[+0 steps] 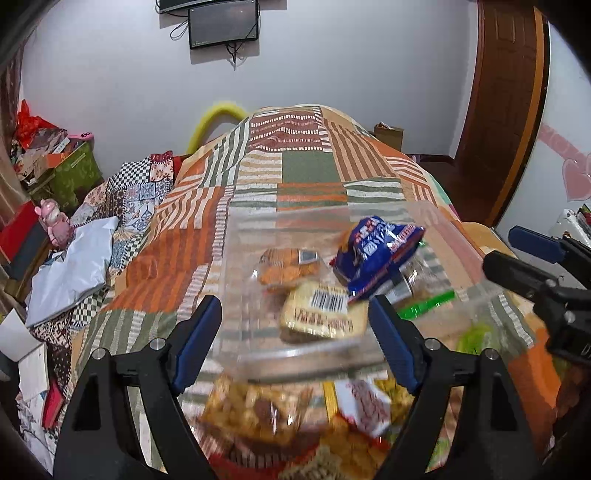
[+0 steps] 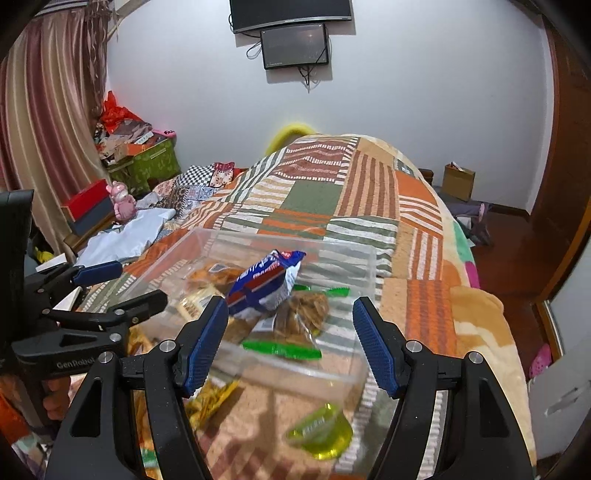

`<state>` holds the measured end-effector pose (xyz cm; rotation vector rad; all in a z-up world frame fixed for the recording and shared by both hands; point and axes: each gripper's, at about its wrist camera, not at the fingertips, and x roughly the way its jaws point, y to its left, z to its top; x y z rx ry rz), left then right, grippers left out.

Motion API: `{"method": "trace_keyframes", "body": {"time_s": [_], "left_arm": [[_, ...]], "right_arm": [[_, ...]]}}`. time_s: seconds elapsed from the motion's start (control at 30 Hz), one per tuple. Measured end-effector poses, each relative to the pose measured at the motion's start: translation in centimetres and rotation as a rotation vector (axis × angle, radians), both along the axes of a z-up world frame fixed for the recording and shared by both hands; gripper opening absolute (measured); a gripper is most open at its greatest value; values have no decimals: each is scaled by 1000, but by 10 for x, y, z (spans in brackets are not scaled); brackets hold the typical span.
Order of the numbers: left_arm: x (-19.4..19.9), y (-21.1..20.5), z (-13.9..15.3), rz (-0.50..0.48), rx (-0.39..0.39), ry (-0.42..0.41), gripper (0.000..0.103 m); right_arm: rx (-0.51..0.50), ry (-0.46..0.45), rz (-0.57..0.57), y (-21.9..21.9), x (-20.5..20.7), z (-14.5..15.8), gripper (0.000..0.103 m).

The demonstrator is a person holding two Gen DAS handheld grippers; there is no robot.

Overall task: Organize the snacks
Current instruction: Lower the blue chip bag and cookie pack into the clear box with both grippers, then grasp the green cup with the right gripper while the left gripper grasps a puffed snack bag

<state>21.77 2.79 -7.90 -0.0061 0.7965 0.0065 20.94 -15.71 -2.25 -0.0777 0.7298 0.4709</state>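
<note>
A clear plastic bin point(image 1: 236, 266) point(image 2: 369, 266) sits on the patchwork bedspread. Inside lie a blue snack bag point(image 1: 376, 251) point(image 2: 264, 280), a pale barcoded packet point(image 1: 325, 314), an orange cracker pack point(image 1: 288, 266) and a green-ended packet point(image 2: 291, 347). My left gripper point(image 1: 295, 343) stands open over the bin's near rim, nothing between its fingers. My right gripper point(image 2: 291, 343) is open too, just short of the near wall, empty. Loose snack packs point(image 1: 251, 406) lie in front of the bin. A green jelly cup point(image 2: 321, 432) rests on the bed below the right gripper.
The bedspread point(image 1: 303, 166) stretches away to a white wall with a screen point(image 1: 223, 24). Boxes and clutter point(image 1: 55, 162) pile at the left beside the bed. A wooden door point(image 1: 506, 110) stands at the right. The other gripper point(image 1: 546, 280) shows at the right edge of the left wrist view.
</note>
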Motion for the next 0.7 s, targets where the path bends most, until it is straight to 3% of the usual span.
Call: {"method": "trace_keyframes", "body": {"time_s": [0.37, 0.7], "left_arm": [[-35, 17, -14, 28, 1, 49, 85], [-36, 37, -52, 15, -63, 171, 85]], "right_arm": [[-30, -1, -17, -17, -31, -10, 72], [-65, 61, -35, -26, -37, -45, 72]]}}
